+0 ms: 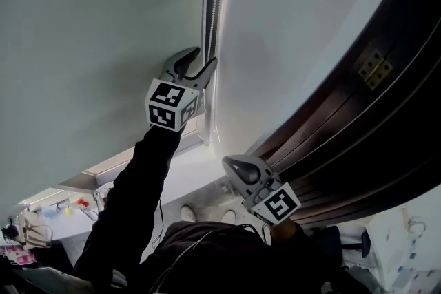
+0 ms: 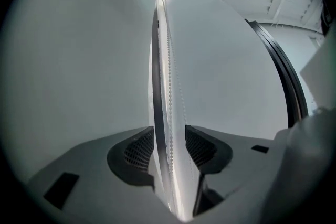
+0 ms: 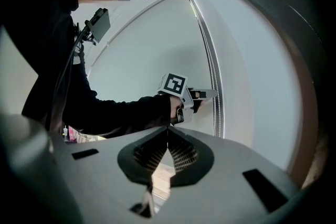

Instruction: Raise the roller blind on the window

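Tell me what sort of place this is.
Probably a workroom or office, by a window: a pale grey roller blind with white bead chain, a dark brown wooden door frame with brass hinge, and a cluttered desk.

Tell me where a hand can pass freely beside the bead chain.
Free: the white wall between the bead chain and the dark wooden frame, above the right hand-held gripper. Crowded: the chain itself, with the left hand-held gripper open around it.

Roller blind [image 1: 83, 38] matt, smooth; bead chain [image 2: 169, 86] white plastic; frame [image 1: 358, 134] glossy dark wood.
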Demonstrator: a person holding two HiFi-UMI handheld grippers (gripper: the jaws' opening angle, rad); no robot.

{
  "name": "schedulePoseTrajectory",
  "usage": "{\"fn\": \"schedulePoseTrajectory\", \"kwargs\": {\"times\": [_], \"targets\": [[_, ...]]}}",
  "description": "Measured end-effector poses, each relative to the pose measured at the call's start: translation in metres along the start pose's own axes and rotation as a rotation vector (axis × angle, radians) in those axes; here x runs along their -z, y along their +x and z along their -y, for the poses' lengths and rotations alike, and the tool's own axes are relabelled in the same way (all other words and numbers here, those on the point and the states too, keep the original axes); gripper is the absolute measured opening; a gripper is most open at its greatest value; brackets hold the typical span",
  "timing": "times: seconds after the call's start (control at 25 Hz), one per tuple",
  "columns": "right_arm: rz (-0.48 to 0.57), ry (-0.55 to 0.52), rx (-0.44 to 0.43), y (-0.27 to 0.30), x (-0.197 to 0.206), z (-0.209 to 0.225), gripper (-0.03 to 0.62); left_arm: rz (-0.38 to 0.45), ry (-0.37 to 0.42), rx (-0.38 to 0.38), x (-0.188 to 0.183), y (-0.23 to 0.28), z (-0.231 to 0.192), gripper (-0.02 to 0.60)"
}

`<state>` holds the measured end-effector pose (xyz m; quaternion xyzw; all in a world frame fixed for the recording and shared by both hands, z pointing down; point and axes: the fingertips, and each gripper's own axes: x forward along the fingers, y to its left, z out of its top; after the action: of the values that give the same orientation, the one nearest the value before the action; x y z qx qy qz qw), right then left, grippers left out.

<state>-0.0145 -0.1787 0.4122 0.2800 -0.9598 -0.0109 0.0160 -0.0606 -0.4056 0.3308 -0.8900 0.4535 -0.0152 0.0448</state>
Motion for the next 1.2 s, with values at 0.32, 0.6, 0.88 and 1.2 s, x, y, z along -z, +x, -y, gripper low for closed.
{"fn": "schedulePoseTrajectory", "kwargs": {"times": [0.32,0.6,0.88,1.2], "targets": [[0.000,0.012,0.012,-0.001,0.000,0.009,0.006,-0.012,0.008,0.022,0.006,0.013,-0.009,0.178],[-0.012,0.026,0.026,-0.004,0.006,0.019,0.006,-0.002,-0.026,-0.017,0.008,0.021,-0.025,0.031],[-0.013,0.021,0.027,-0.004,0.007,0.020,0.006,0.011,-0.009,0.058,0.006,0.010,-0.011,0.009],[-0.002,0.017,0.014,-0.001,0.002,0.013,0.006,0.002,0.015,0.154,0.015,-0.032,0.038,0.008]]}}
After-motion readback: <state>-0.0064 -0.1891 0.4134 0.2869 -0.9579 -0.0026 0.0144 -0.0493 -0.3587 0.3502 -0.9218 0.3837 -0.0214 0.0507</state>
